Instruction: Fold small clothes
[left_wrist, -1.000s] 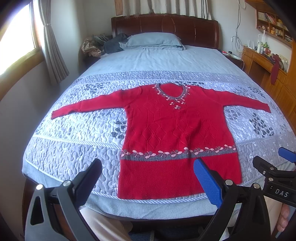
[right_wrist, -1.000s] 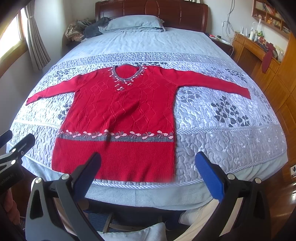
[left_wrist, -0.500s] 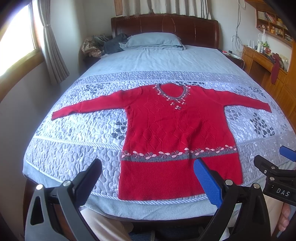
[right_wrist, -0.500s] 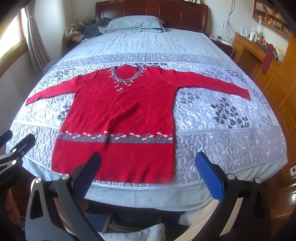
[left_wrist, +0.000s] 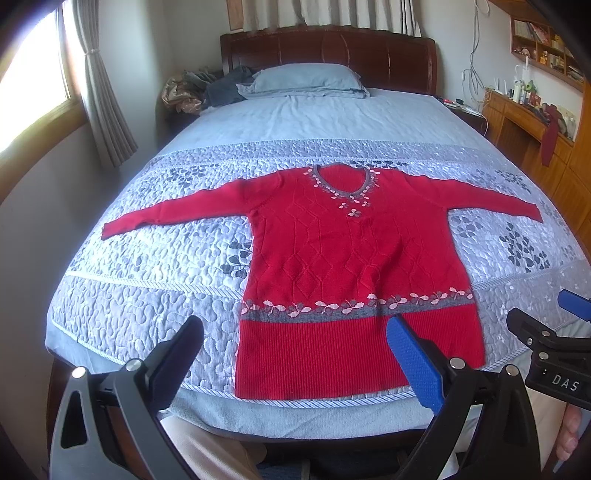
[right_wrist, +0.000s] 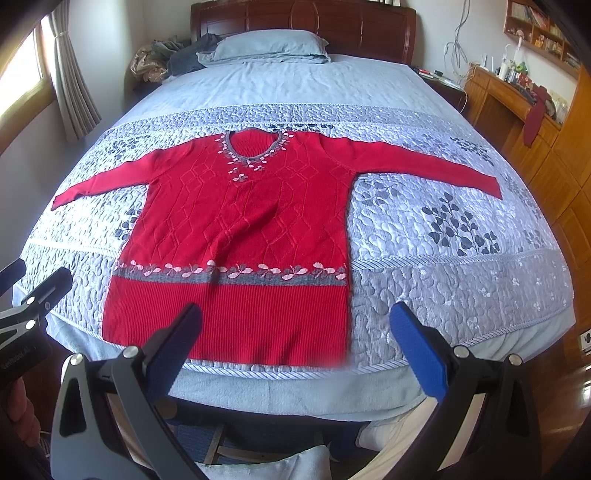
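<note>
A red knit sweater (left_wrist: 354, 266) (right_wrist: 243, 236) lies flat and face up on the quilted bed cover, both sleeves spread out to the sides, its hem near the foot edge of the bed. A grey band with pink flowers crosses it above the ribbed hem. My left gripper (left_wrist: 295, 354) hovers open before the hem, over its left half, holding nothing. My right gripper (right_wrist: 295, 339) is open too, hanging in front of the hem's right corner, apart from the cloth. Each gripper shows at the edge of the other's view.
The bed (left_wrist: 147, 302) has a dark wooden headboard (left_wrist: 328, 48), a blue pillow (left_wrist: 306, 79) and a heap of clothes (left_wrist: 207, 88) at the far left. A wooden desk (right_wrist: 517, 103) with shelves runs along the right. A window with curtains (left_wrist: 103, 96) is at the left. The person's legs show below the bed edge.
Almost nothing has moved. Both grippers stay open at the foot of the bed, with only a slight drift of the views.
</note>
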